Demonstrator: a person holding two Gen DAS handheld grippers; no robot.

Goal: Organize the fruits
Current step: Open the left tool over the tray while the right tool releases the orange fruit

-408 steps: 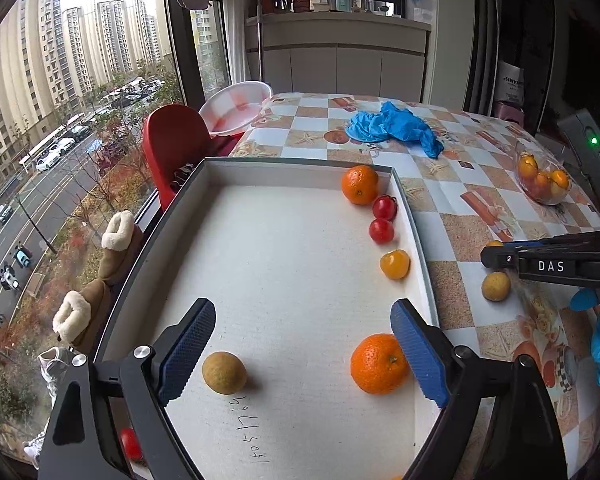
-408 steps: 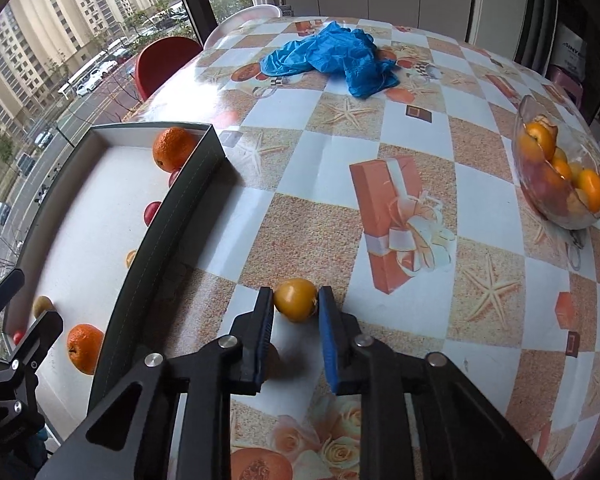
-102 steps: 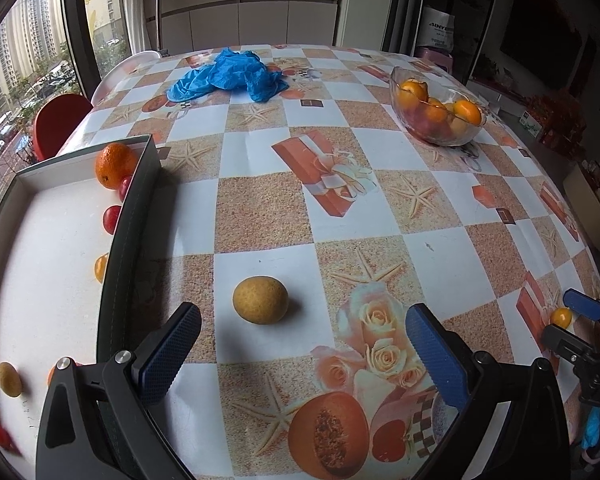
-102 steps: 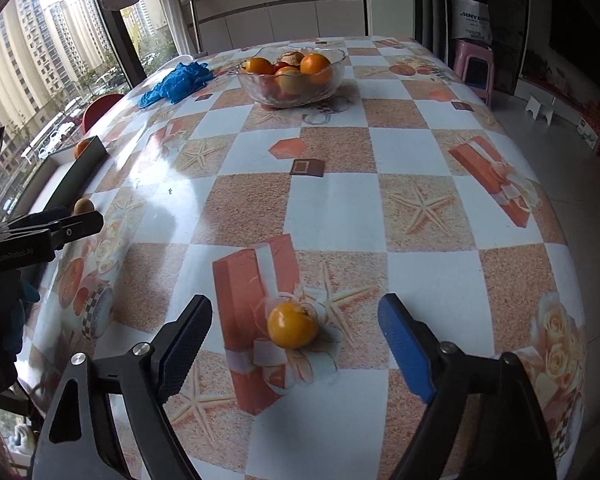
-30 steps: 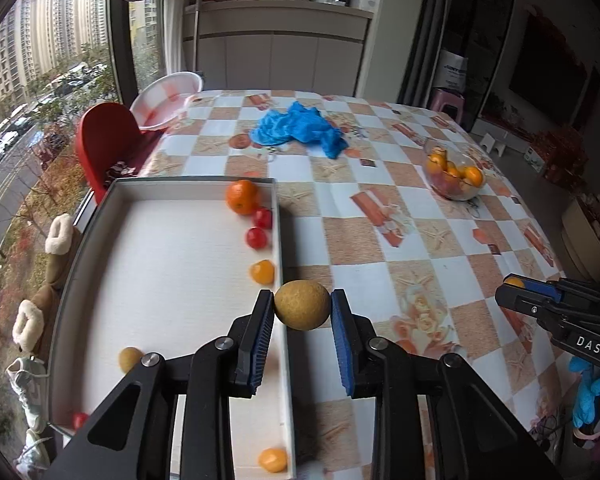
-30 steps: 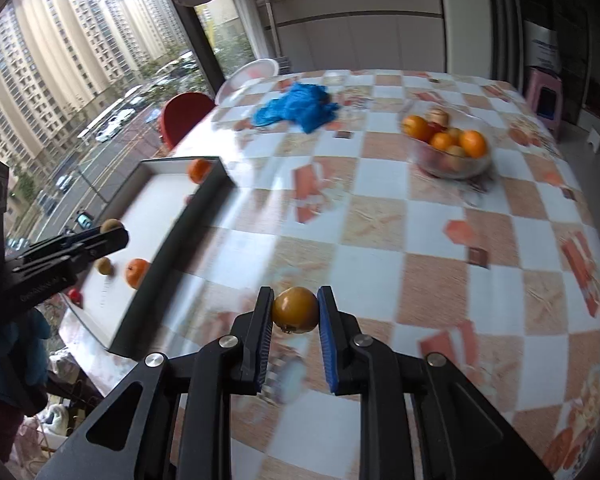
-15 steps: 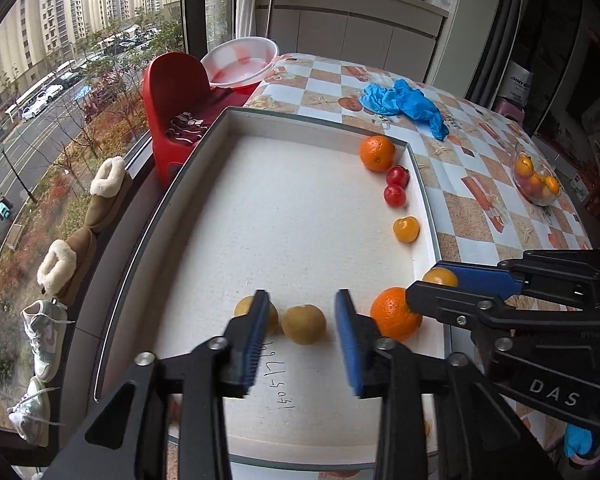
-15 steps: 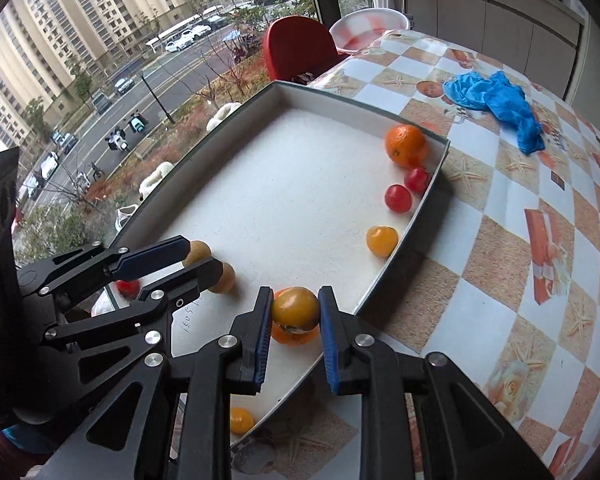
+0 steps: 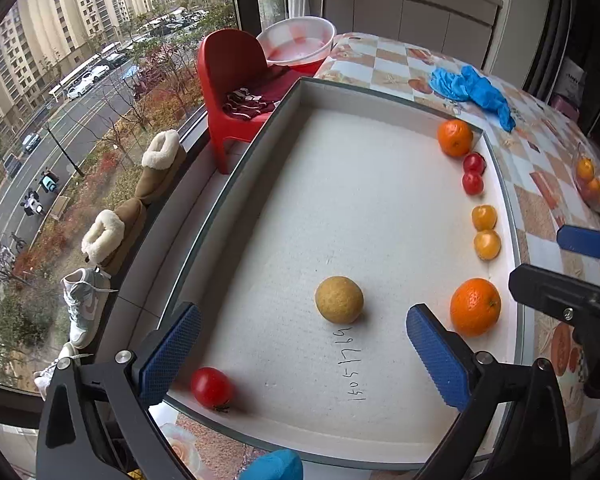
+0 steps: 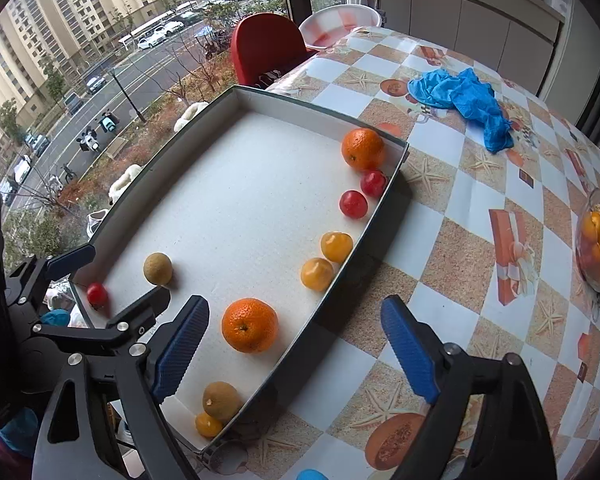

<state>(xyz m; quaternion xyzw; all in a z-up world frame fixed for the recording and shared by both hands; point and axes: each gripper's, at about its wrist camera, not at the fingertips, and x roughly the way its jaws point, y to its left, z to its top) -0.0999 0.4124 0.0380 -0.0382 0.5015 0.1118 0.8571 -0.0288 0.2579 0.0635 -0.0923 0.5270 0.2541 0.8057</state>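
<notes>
Your left gripper (image 9: 302,354): jaws opening, wide apart, pads clear of the tan fruit (image 9: 339,299) lying just ahead on the tray (image 9: 236,176) floor. Your right gripper (image 10: 294,350): jaws opening, spread across the tray's near wall, gripping nothing; big orange (image 10: 249,325) between them. Two yellow fruits (image 10: 317,274) touch that wall beyond.

Both point steeply down: left black blue-padded gripper (image 9: 300,354) and right black blue-padded gripper (image 10: 296,344), jaws opening, nothing gripped.
</notes>
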